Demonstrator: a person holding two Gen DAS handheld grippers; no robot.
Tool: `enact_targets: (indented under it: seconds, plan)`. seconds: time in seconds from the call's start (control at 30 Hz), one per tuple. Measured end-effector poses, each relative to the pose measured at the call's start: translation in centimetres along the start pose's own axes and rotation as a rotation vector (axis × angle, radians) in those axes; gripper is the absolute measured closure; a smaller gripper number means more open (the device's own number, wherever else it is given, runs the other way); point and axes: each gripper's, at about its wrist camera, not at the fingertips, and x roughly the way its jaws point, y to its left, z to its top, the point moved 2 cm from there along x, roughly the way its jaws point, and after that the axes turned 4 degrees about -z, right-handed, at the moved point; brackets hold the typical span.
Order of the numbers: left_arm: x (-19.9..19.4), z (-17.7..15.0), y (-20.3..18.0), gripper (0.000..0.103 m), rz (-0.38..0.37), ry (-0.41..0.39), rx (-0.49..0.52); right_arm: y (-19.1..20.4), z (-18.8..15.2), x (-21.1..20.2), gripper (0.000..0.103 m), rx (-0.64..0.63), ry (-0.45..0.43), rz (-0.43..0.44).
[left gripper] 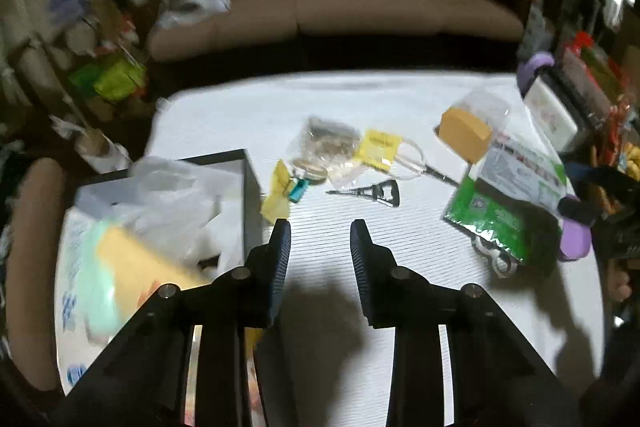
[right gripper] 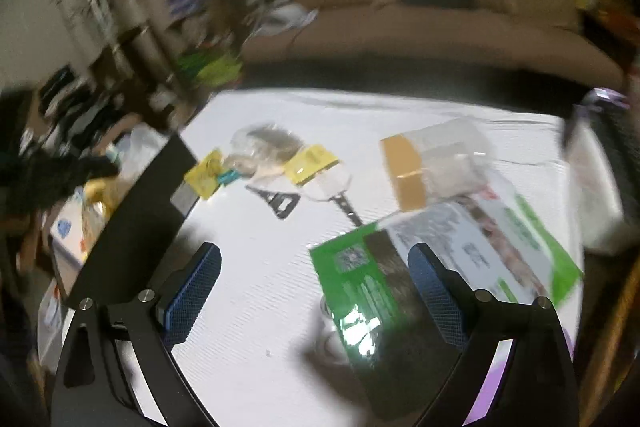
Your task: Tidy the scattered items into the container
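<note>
A black box (left gripper: 250,187) (right gripper: 132,235) at the table's left holds a plastic bag (left gripper: 168,195) and packets. Scattered items lie on the white table (left gripper: 360,99): a black Eiffel-tower bottle opener (left gripper: 370,191) (right gripper: 278,201), yellow packets (left gripper: 380,143) (right gripper: 310,159), a clear bag (left gripper: 328,143) (right gripper: 264,145), a tan box in plastic (left gripper: 466,133) (right gripper: 408,175), a green packet (left gripper: 496,219) (right gripper: 372,291). My left gripper (left gripper: 320,231) is open and empty, just right of the box. My right gripper (right gripper: 316,259) is open above the green packet's left edge.
A brown sofa (left gripper: 340,7) stands behind the table. Cluttered shelves (left gripper: 92,67) are at the left. A white case with a purple handle (left gripper: 548,103) and snack bags sit at the right edge. Scissors (left gripper: 498,261) lie partly under the green packet.
</note>
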Motion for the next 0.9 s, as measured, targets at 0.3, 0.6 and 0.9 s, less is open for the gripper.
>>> enact_targets:
  seconds: [0.3,0.6,0.9]
  plan:
    - [11.4,4.9,1.0,0.052,-0.088,0.348,0.046,2.9,6.9,16.7,0.005,-0.441,0.172,0.006]
    - [14.7,5.6,0.5,0.04,0.016,0.316,0.074,3.6,7.6,24.7,0.021,-0.388,0.18,0.072]
    - [15.8,6.5,-0.7,0.038,0.071,0.248,0.064,1.3,5.9,21.6,0.096,-0.294,0.17,0.116]
